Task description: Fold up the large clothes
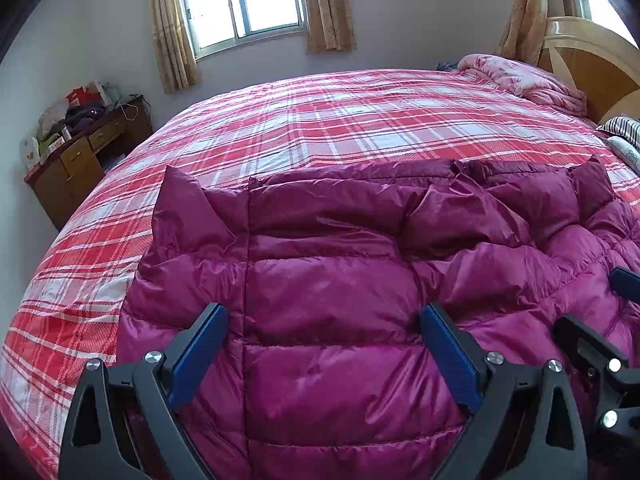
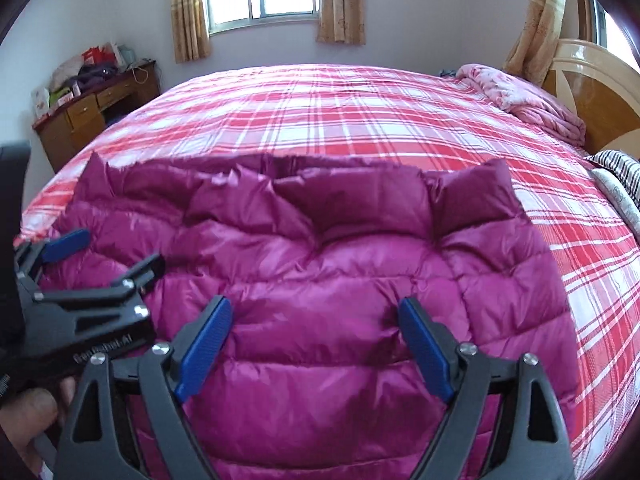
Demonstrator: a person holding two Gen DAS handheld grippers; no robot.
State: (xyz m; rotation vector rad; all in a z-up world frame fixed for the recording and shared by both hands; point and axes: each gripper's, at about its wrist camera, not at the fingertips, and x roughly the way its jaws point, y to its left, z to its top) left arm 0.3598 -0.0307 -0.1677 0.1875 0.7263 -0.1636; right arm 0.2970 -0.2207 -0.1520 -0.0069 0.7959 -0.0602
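I hold both grippers angled down over one magenta puffer jacket lying flat on the plaid bed cover. The left gripper has its jaws spread wide, nothing between the blue pads, above the jacket's left half. The right gripper stands equally wide and empty over the jacket's right half, just beside the left one. I count two grippers, one jacket, one folded pink blanket beyond the jacket near the headboard, and one cluttered wooden desk off the bed's far left. The jacket's far edge runs across the bed; bare cover lies beyond it and on both sides.
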